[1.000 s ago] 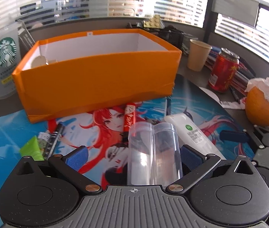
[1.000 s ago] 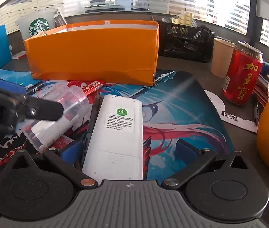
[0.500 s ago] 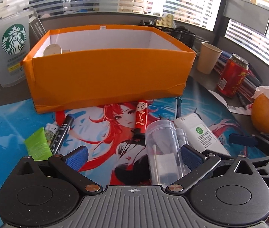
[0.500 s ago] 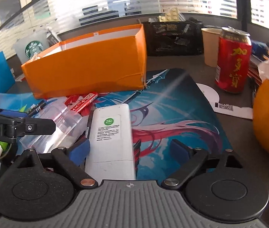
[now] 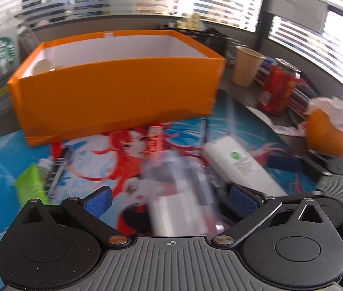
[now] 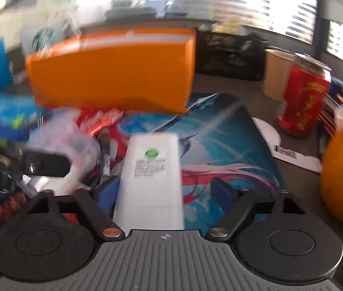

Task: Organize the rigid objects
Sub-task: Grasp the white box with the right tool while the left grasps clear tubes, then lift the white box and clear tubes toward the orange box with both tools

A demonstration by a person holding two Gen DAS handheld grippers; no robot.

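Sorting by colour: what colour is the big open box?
Orange outside, white inside; clearest in the left wrist view.

The orange box (image 5: 118,84) is walling off the mat (image 5: 239,121) at twelve o'clock, its open top offering the one way in from above. Clutter is crowding the ground before the left claw (image 5: 169,200): a blurred clear container (image 5: 178,194) dead ahead, a white remote (image 5: 241,165) at two o'clock, a green tube (image 5: 29,186) at ten. At two to three o'clock a red can (image 5: 280,87), paper cup (image 5: 246,65) and orange (image 5: 326,133) are hemming the worktop's edge. Bare mat (image 6: 222,131) is lying open right of the remote (image 6: 152,169) in the right wrist view.
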